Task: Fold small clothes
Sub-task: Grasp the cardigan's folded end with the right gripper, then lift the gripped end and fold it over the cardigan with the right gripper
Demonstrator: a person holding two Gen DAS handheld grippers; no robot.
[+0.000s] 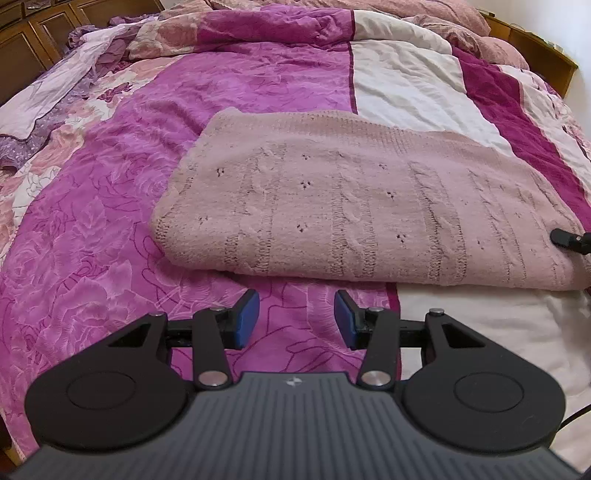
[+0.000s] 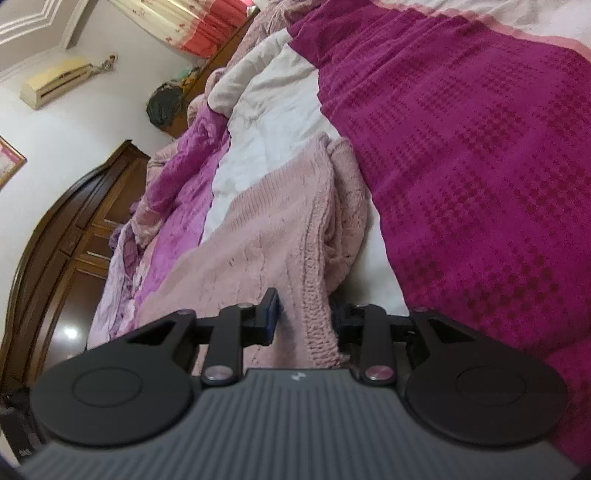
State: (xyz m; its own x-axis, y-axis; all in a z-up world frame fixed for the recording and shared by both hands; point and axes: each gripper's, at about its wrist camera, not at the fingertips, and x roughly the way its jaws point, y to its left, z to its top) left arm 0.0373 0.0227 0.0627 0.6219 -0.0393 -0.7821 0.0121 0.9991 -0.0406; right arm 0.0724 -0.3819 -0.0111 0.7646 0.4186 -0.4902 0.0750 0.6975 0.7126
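A pink knitted sweater (image 1: 351,206) lies folded on the bed, its long fold edge towards me in the left wrist view. My left gripper (image 1: 296,321) hovers just short of that near edge, open, with only the quilt showing between its blue pads (image 1: 245,325). At the sweater's right end, the tip of my right gripper (image 1: 570,240) shows against the knit. In the right wrist view the right gripper (image 2: 304,317) is shut on a thick ribbed edge of the sweater (image 2: 258,229), which fills the gap between its fingers. The right pad is hidden by the knit.
The bed is covered by a patchwork quilt (image 1: 110,229) in purple, white and magenta (image 2: 480,166). Crumpled bedding (image 1: 258,22) is piled at the far end. A dark wooden wardrobe (image 2: 74,236) stands beside the bed, with an air conditioner (image 2: 55,81) on the wall.
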